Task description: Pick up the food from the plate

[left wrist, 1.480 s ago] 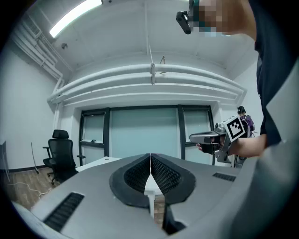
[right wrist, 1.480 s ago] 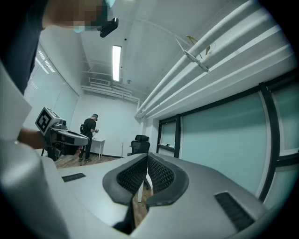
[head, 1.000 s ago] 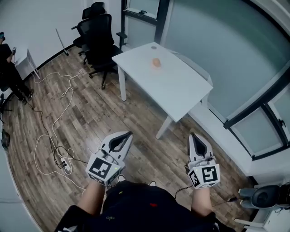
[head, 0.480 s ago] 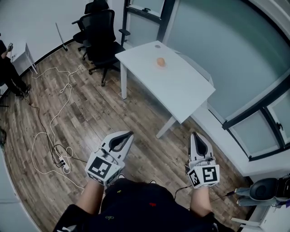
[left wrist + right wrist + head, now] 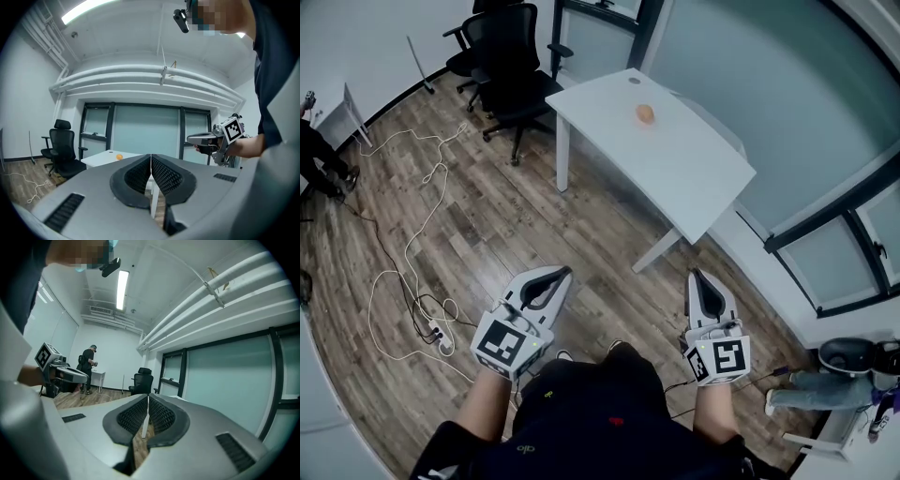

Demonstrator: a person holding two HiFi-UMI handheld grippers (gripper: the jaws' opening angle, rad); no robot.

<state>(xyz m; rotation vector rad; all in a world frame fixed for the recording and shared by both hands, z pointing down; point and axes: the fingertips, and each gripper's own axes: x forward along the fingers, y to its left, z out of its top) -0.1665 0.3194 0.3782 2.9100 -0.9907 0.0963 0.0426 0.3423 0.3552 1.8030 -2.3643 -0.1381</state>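
Orange food [image 5: 645, 113], unseen in right gripper view

And there's the food [image 5: 645, 113]: one small, rounded, orange piece sitting on the white desk [image 5: 694, 178]. It lies toward the desk's far end, about midway across its width and in from the edges. From the head view it's a compact blob, slightly paler on top, and too small to tell which way it's turned. Whether a plate lies under it can't be told, white against white. The left gripper view catches it too, a tiny orange dot [image 5: 119, 156] low on the desktop.
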